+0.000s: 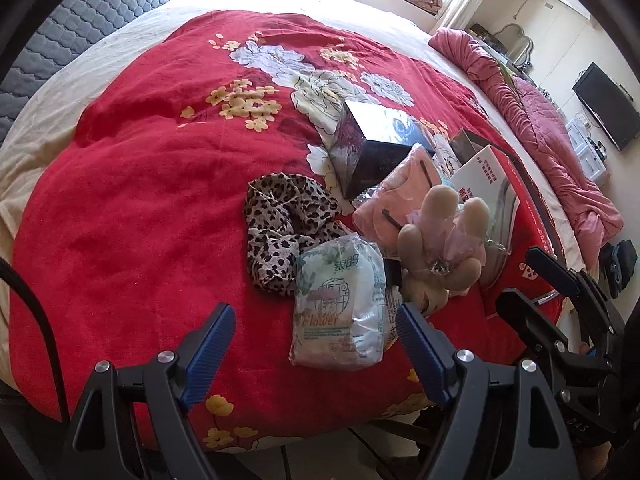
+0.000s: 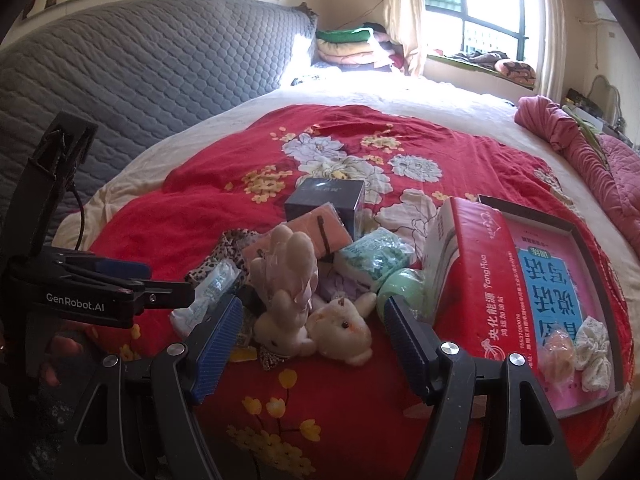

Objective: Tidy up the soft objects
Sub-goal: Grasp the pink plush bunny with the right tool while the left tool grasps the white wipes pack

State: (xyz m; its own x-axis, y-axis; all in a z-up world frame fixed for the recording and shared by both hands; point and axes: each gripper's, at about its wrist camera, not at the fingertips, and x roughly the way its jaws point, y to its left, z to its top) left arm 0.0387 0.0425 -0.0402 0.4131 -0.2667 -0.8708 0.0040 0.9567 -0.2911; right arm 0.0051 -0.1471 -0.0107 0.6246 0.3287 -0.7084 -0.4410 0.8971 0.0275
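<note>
Left wrist view: the left gripper [image 1: 316, 344] hangs with jaws wide apart and empty over a tissue pack [image 1: 340, 304] near the red blanket's [image 1: 140, 208] front edge; the right gripper [image 2: 312, 344], likewise spread and empty, frames a plush rabbit [image 2: 316, 320].

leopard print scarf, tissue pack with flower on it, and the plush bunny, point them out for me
leopard print scarf [image 1: 280, 216], left wrist view, on the middle of its bunched folds
tissue pack [image 1: 340, 304], left wrist view, on the centre of its clear wrapper
plush bunny [image 2: 344, 328], right wrist view, on its face
</note>
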